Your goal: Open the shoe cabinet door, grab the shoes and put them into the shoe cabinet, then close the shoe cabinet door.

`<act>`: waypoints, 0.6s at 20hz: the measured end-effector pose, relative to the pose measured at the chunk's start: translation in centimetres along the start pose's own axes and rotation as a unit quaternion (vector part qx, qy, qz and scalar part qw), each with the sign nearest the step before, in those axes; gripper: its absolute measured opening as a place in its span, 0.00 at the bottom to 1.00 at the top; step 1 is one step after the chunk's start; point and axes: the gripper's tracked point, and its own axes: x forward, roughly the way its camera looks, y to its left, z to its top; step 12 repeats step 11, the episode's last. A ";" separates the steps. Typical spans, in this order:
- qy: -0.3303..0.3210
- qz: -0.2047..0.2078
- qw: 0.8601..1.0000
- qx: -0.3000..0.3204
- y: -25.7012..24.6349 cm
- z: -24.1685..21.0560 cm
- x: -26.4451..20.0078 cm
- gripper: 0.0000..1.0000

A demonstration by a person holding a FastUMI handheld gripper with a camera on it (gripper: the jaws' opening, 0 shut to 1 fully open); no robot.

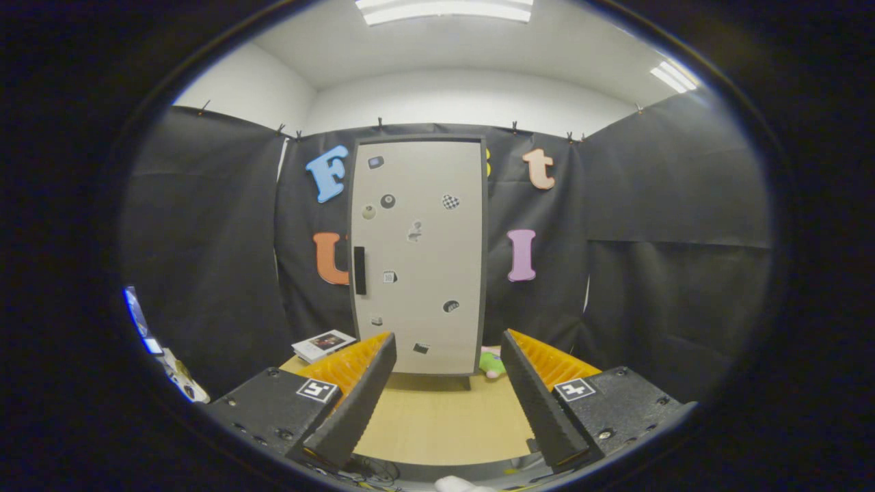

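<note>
A tall pale shoe cabinet [417, 256] stands upright at the far side of the wooden table [437, 417], its door closed. A dark vertical handle [359, 270] sits on the door's left edge, and several small stickers dot the door. My gripper [448, 352] is open, well short of the cabinet, with nothing between its fingers. A small green and pink shoe [491, 363] peeks out beside the cabinet's lower right corner, just beyond the right finger; most of it is hidden.
A thin booklet [323, 344] lies on the table left of the cabinet, beyond the left finger. Black cloth walls close in the table on three sides. Some cables and a white object [454, 484] show below the table's near edge.
</note>
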 end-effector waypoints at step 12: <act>0.002 0.002 1.000 0.000 0.2 -0.2 0.2 1.00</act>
